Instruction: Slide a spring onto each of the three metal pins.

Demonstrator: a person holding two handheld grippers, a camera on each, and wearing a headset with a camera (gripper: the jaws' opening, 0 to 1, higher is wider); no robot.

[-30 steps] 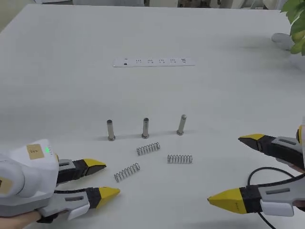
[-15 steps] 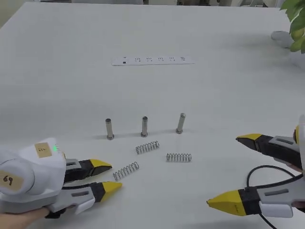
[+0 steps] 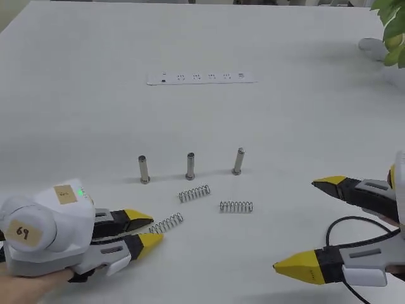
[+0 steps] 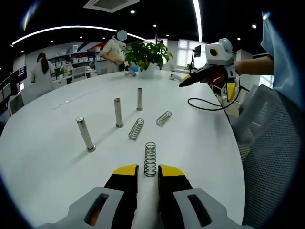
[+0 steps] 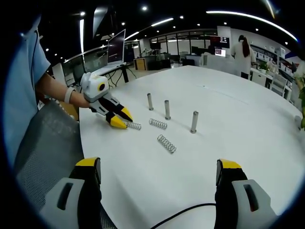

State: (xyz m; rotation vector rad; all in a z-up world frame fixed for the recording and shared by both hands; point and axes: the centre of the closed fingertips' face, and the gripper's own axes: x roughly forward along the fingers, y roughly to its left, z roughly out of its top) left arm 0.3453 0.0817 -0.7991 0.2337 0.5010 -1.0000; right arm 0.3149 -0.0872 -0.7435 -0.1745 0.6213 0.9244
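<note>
Three metal pins stand upright in a row on the white table: left pin [image 3: 143,169], middle pin [image 3: 190,166], right pin [image 3: 238,161]. In front of them lie three springs [image 3: 194,193], [image 3: 236,206] and the nearest spring [image 3: 166,223]. My left gripper [image 3: 147,229] is low at the near left, its jaws a narrow gap apart. In the left gripper view the nearest spring [image 4: 150,158] lies lengthwise straight ahead, its near end just at the gap of the left gripper [image 4: 148,168]. My right gripper [image 3: 295,225] hovers wide open at the near right, holding nothing.
A white power strip [image 3: 200,78] lies across the table beyond the pins. A potted plant [image 3: 393,31] stands at the far right corner. A black cable [image 3: 342,228] loops under the right gripper. People stand in the room behind the table.
My left gripper has moved forward and right to the nearest spring, and its jaws have narrowed. The right gripper has stayed in place, wide open.
</note>
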